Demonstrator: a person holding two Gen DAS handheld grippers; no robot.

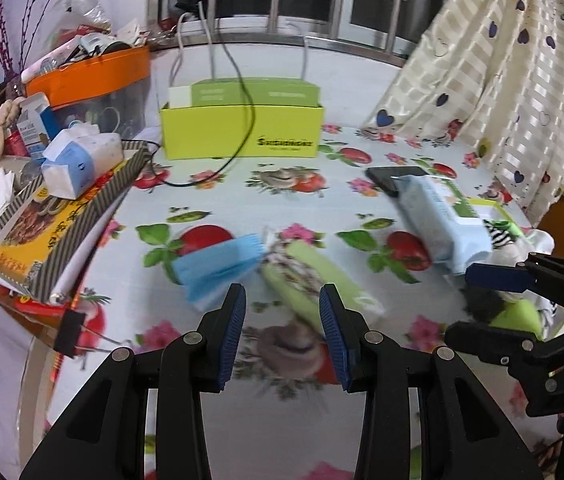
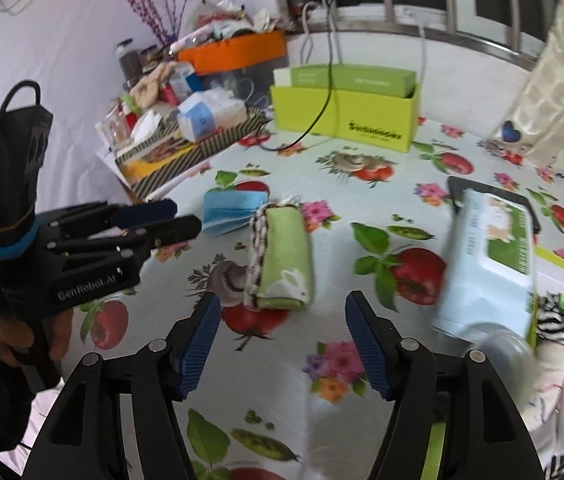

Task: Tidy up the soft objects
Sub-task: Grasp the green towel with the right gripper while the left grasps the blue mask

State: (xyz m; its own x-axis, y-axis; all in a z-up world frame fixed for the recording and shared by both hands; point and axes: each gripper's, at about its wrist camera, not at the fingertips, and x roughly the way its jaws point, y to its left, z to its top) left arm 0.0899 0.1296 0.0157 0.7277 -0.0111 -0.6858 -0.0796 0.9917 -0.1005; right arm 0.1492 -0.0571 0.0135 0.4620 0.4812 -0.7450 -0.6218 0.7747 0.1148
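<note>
A folded green cloth (image 1: pixel 314 280) (image 2: pixel 282 260) lies on the flowered tablecloth beside a blue face mask (image 1: pixel 217 266) (image 2: pixel 231 210). A light-blue wet-wipes pack (image 1: pixel 442 220) (image 2: pixel 490 256) lies to the right, leaning over a lime tray (image 2: pixel 562 276) that holds a striped sock (image 2: pixel 558 316) and other soft items. My left gripper (image 1: pixel 282 320) is open and empty, just short of the cloth. My right gripper (image 2: pixel 282 336) is open and empty, near the cloth and the wipes. Each gripper also shows in the other view: the right one (image 1: pixel 494 300), the left one (image 2: pixel 173 220).
A lime-green box (image 1: pixel 241 128) (image 2: pixel 346 108) with a black cable stands at the back. A black phone (image 1: pixel 394 178) lies behind the wipes. A cluttered pile with a tissue pack (image 1: pixel 77 160), a striped box and an orange tub (image 1: pixel 93 72) fills the left. A curtain (image 1: pixel 502 80) hangs at right.
</note>
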